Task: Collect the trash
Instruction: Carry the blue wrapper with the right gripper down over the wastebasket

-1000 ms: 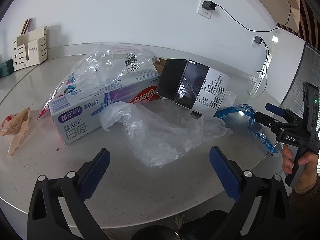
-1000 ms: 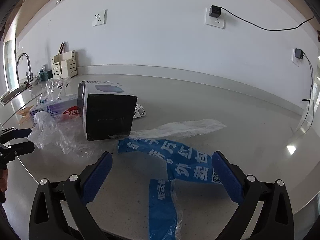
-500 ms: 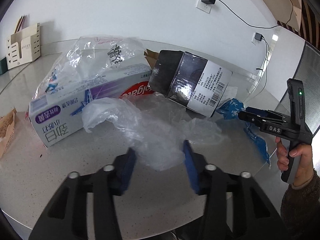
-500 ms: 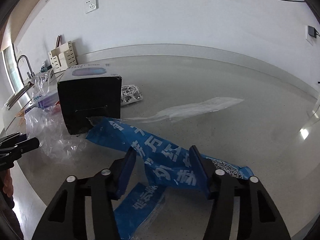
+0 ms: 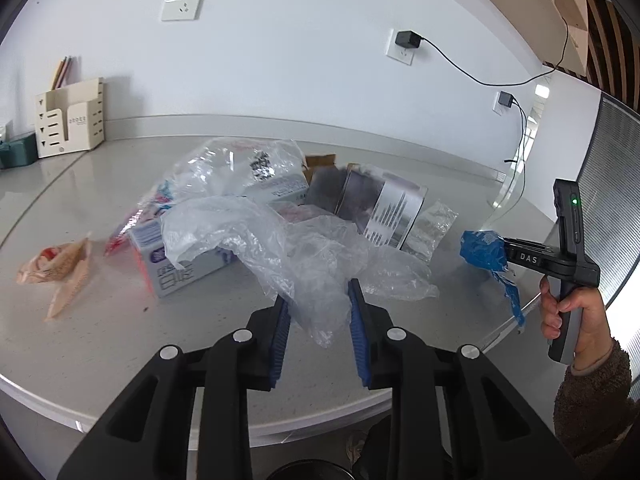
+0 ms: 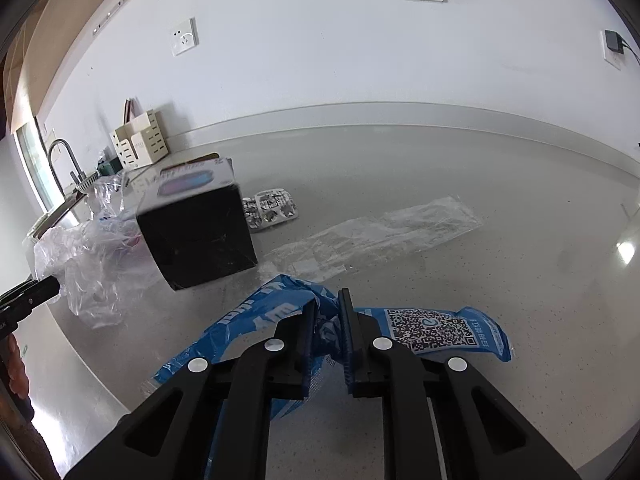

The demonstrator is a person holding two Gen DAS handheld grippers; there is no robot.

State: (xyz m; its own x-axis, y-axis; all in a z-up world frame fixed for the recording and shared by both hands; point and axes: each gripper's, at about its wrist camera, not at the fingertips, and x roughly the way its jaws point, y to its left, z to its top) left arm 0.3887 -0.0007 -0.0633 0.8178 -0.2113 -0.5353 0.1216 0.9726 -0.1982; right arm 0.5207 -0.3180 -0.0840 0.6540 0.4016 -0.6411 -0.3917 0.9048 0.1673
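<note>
Both jaws narrowed since earlier, closing: left gripper (image 5: 316,300) pinching clear bag (image 5: 288,256), right gripper (image 6: 326,312) QR-coded blue wrapper (image 6: 432,330); "DAS" on handle

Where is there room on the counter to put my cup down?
Bare counter lies between the clear sleeve and the back wall. Another bare patch lies between the organizer and the trash. It is crowded around the black box and toothpaste box.

right claw (image 6: 326,312) closing on blue wrapper (image 6: 440,330), black box (image 6: 200,236) beyond
</note>
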